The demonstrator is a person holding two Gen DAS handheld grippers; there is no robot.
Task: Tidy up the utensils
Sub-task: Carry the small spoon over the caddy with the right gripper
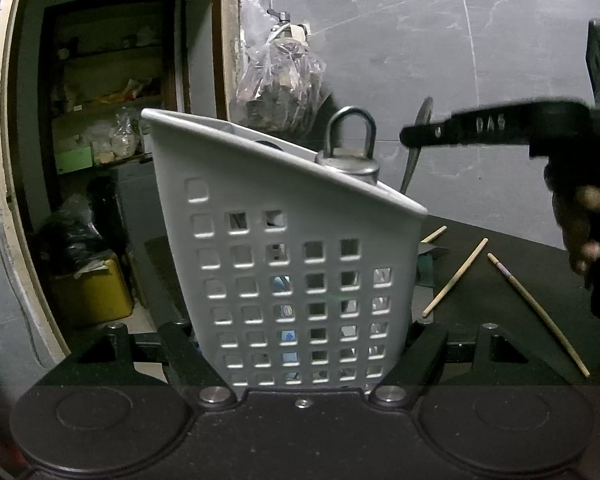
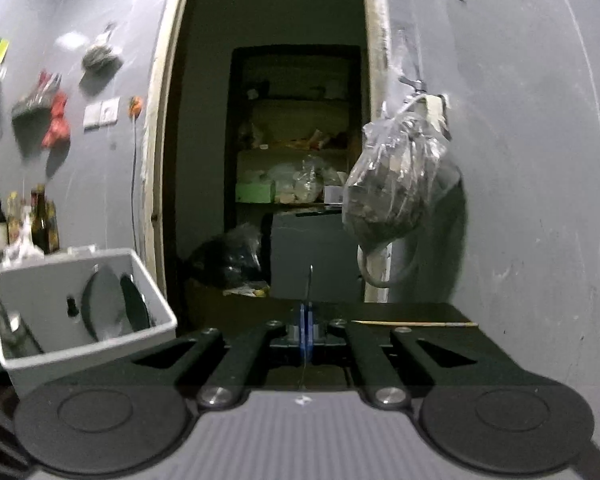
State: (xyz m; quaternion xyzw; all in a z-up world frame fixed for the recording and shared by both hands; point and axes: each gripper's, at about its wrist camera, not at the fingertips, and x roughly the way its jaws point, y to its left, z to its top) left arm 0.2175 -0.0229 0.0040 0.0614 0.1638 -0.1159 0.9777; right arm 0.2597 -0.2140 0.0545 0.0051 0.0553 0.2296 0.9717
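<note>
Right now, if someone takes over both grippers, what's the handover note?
Left gripper: open around the white caddy, steadying it; contact unclear.
Right gripper: shut on a thin metal utensil, seen edge-on, beside the caddy.
Done: a few metal utensils already in the caddy, incl. one with a loop handle.
Left: drop in the held utensil, then collect the chopsticks on the black table; at least three loose.
</note>
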